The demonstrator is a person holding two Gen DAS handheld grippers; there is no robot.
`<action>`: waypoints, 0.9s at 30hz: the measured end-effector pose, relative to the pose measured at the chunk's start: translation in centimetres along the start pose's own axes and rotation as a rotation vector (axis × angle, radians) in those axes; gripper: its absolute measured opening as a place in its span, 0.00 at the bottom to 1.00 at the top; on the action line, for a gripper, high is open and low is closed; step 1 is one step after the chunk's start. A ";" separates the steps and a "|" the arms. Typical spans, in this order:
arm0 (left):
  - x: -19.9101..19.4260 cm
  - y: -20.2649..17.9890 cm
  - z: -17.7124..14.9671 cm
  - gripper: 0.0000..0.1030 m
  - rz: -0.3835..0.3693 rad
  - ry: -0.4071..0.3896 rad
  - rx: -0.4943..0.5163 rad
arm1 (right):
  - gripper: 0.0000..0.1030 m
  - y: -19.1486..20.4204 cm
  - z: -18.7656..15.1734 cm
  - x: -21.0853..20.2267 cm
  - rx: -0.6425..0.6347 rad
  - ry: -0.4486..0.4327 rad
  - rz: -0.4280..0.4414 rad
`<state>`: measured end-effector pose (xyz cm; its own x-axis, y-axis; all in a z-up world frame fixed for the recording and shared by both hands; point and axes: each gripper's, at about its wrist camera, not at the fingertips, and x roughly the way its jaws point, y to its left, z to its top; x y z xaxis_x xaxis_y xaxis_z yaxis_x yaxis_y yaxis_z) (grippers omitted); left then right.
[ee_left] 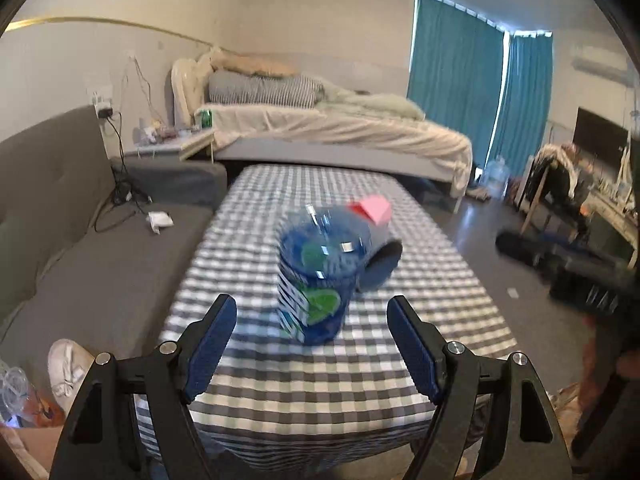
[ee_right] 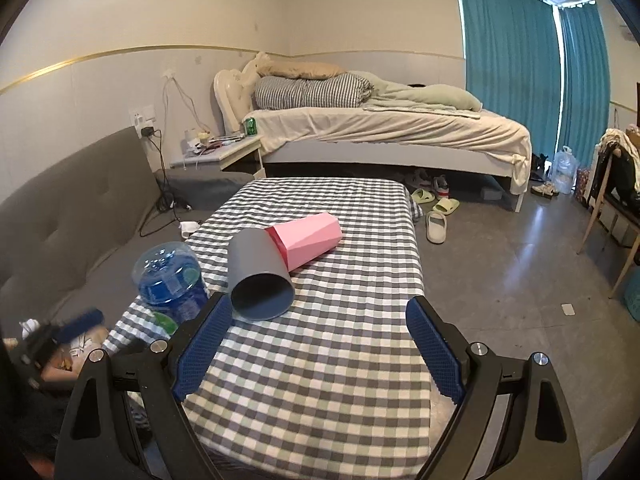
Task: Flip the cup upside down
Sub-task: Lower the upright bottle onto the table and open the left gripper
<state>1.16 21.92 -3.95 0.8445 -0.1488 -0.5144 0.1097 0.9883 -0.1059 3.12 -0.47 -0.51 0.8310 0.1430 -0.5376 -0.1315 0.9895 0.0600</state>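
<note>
Centre frame on the grey-and-white checked tablecloth (ee_right: 320, 360) lies the grey plastic cup (ee_right: 258, 276) on its side, mouth toward the lens, touching a pink faceted cup (ee_right: 310, 240) behind it. Lower left stands a blue transparent lidded tumbler (ee_left: 316, 276). Right gripper (ee_right: 320, 348) spread wide, empty; left gripper (ee_left: 312, 344) spread too, framing the tumbler.
</note>
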 end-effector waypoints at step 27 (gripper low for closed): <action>-2.0 2.4 -0.1 0.90 0.081 -0.067 -0.001 | 0.86 5.7 -2.8 -1.4 -0.090 -0.011 -0.008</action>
<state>-0.38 24.60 -3.28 0.8836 -0.0661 -0.4636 0.0395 0.9970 -0.0669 -0.32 4.93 -1.73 0.8380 0.1356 -0.5286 -0.1722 0.9849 -0.0203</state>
